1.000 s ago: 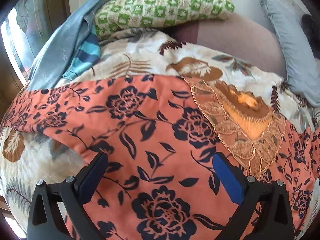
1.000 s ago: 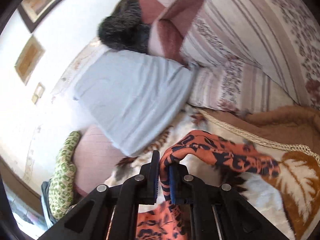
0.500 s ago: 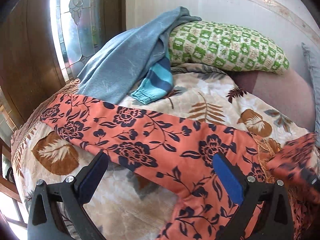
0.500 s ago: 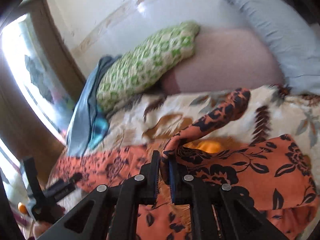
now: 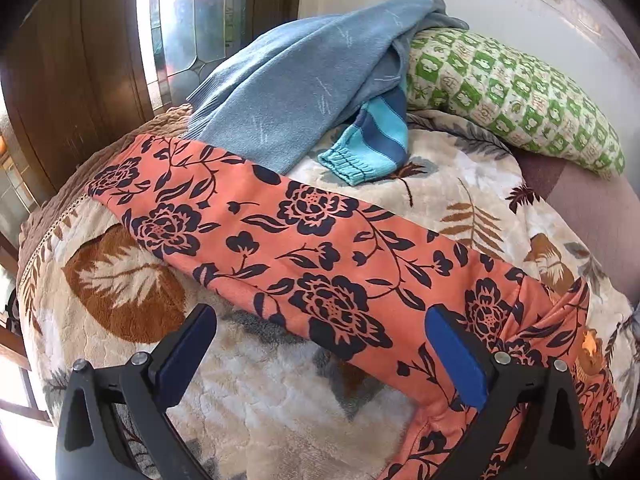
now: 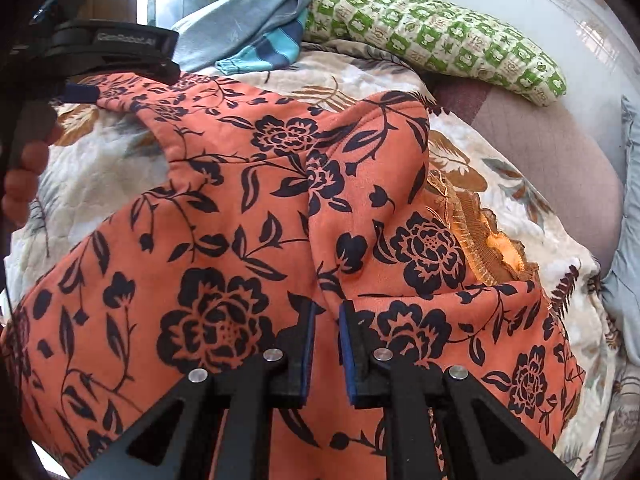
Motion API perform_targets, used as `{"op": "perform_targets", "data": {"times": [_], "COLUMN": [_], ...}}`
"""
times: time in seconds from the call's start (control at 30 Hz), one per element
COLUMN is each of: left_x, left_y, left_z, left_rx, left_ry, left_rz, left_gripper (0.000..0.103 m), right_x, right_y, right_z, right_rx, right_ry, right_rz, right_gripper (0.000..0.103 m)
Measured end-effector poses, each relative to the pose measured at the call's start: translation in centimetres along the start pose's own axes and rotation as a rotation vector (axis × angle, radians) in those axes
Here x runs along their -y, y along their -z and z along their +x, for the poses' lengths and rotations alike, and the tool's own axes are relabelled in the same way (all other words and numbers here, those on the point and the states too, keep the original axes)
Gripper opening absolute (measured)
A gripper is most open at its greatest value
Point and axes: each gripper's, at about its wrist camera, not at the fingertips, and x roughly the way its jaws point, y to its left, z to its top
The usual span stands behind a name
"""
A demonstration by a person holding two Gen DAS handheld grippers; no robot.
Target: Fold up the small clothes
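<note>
An orange garment with dark navy flowers (image 5: 320,256) lies spread on a leaf-patterned blanket (image 5: 120,280). In the left wrist view one long sleeve runs across, and my left gripper (image 5: 320,316) hovers open just above it with nothing between its pads. In the right wrist view the other sleeve is folded over the garment's body (image 6: 200,240), its lace neckline (image 6: 472,232) showing to the right. My right gripper (image 6: 326,312) pinches a raised ridge of that folded sleeve, and its jaws are opening. The left gripper (image 6: 80,90) and a person's hand (image 6: 24,168) appear at the far left.
A blue sweater with a striped cuff (image 5: 300,92) is heaped at the back beside a green checked pillow (image 5: 512,92). A grey pillow (image 6: 628,240) lies at the right edge. A leaded glass window and wooden frame (image 5: 192,20) stand behind the bed's left corner.
My right gripper swung the sleeve across and down onto the garment's body, and its jaws have parted slightly. The left gripper slid left along the other sleeve, staying open.
</note>
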Motion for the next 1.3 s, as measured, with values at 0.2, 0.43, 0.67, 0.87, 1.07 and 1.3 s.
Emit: {"op": "perform_targets", "data": {"times": [0.2,0.43,0.67,0.87,1.07,1.3], "left_x": [-3.6,-5.5,-7.1,-10.7,-11.8,-12.1], "left_y": [-0.8,-1.0,-2.1,-2.8,-2.6,-2.5], "left_z": [0.1,0.8,1.0,1.8,2.6,2.8], "left_rx": [0.0,-0.038,-0.019,-0.031,-0.078,-0.089], "left_ry": [-0.022,0.001,-0.035,-0.056,-0.023,-0.025], "left_rz": [-0.095,-0.157,-0.162,-0.258,-0.314,-0.314], "left_gripper": [0.103,0.103,0.103,0.103,0.103,0.103], "right_x": [4.8,3.5,3.3,1.4,-0.7,-2.0], "right_y": [-1.0,-6.4,-10.2,-10.2,-6.8,-7.1], "right_z": [-1.3,-0.2,3.3,2.2,2.9,3.2], "right_rx": [0.078,0.107,0.03,0.08,0.001,0.055], "right_ry": [-0.252,-0.258,-0.185,-0.172,-0.04,0.115], "right_rz": [0.387,0.492,0.545,0.472,0.327,0.222], "right_gripper": [0.015,0.015,0.015,0.015,0.035,0.08]}}
